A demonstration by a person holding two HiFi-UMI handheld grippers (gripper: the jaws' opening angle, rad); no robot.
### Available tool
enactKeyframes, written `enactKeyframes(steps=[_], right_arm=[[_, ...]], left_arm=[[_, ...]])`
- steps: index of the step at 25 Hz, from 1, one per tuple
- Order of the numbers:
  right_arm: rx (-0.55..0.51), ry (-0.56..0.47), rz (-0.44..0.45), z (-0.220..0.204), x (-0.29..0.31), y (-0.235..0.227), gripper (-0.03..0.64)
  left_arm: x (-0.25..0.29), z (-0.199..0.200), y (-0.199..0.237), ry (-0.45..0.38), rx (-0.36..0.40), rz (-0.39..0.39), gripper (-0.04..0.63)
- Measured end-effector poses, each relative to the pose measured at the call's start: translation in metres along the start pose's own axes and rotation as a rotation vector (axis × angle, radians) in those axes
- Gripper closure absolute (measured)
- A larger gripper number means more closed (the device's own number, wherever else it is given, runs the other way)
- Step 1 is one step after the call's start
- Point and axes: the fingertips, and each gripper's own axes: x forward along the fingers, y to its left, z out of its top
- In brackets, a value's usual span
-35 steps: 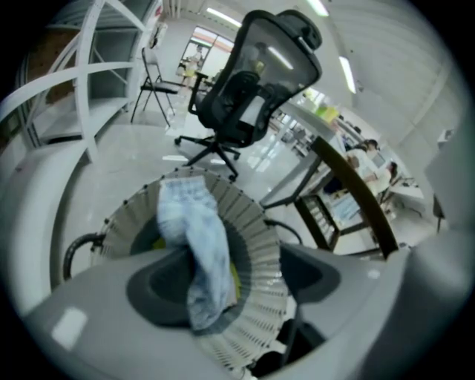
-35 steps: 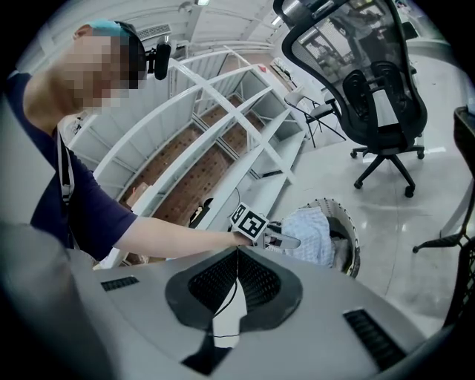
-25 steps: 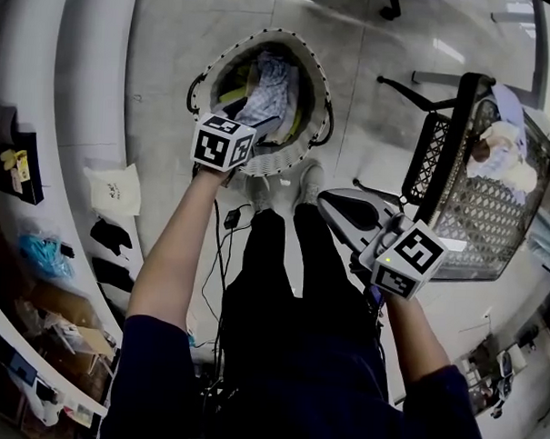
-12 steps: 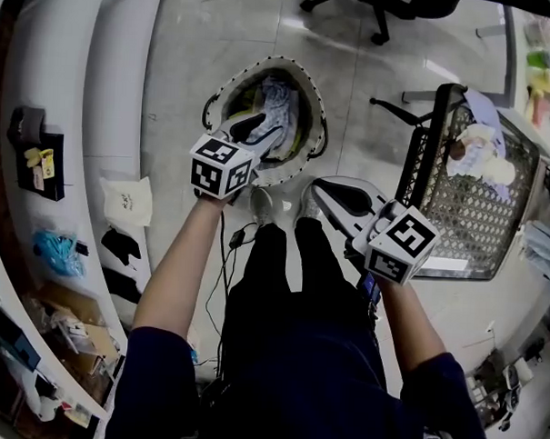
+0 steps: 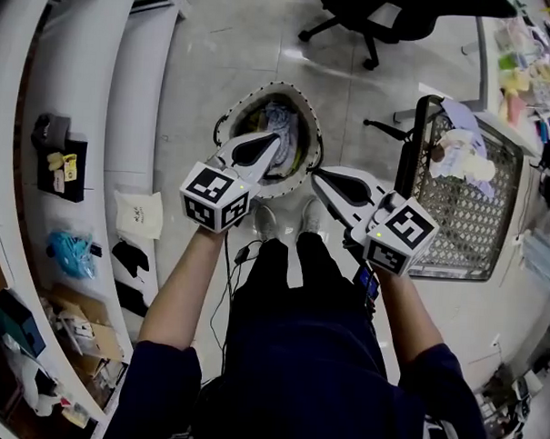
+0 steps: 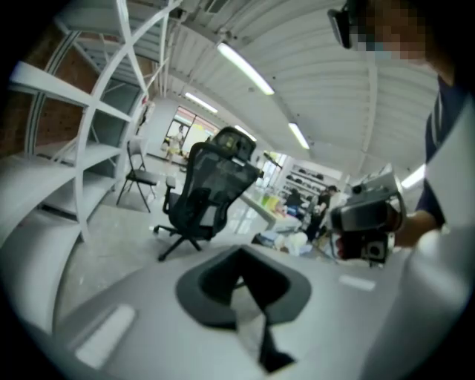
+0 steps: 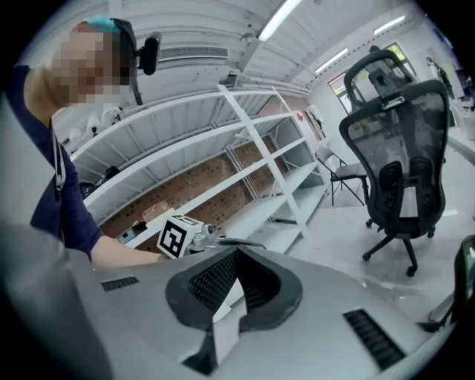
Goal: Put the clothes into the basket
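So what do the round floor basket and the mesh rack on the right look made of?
Basket: seems woven rope or fabric, matte off-white, with dark stitching round the rim. Rack: likely metal wire or perforated plastic, pale lattice in a dark frame; can't tell which.

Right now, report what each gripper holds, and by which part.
Nothing. On the left gripper the jaws have just been closing with nothing between; the right gripper is shut, empty.

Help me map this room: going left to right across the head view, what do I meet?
White shelves → white bag on the floor → woven laundry basket → right gripper → wire mesh cart.
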Motion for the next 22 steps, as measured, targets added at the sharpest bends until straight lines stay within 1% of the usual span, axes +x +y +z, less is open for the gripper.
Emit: enactKeyframes(steps=[4,9,13,15,19,22], right_arm=[[-0.053,-0.044,0.0,0.025,-0.009,0.018,0.612],[-0.109,-0.083,0.013,0.051,-0.017,0.046,0.612],[-0.161,-0.114,0.022,0.064,-0.021,0.066,0.612],[-0.181,-0.124,0.024,0.067,-0.024,0.073,0.612],[-0.198,-0.134,0.024,0.073,-0.029,0.09,0.612],[-0.217,-0.146,0.027,0.08,-0.033,0.103,0.612]], left_arm=[[-0.025,0.03,-0.023,-0.068,0.014,0.0,0.592],[-0.058,0.059,-0.049,-0.12,0.068,-0.01,0.592],[-0.086,0.082,-0.064,-0.173,0.104,-0.007,0.592],[-0.096,0.089,-0.07,-0.193,0.115,-0.007,0.592],[-0.116,0.095,-0.083,-0.226,0.108,-0.008,0.592],[-0.133,0.101,-0.09,-0.248,0.123,-0.003,0.592]])
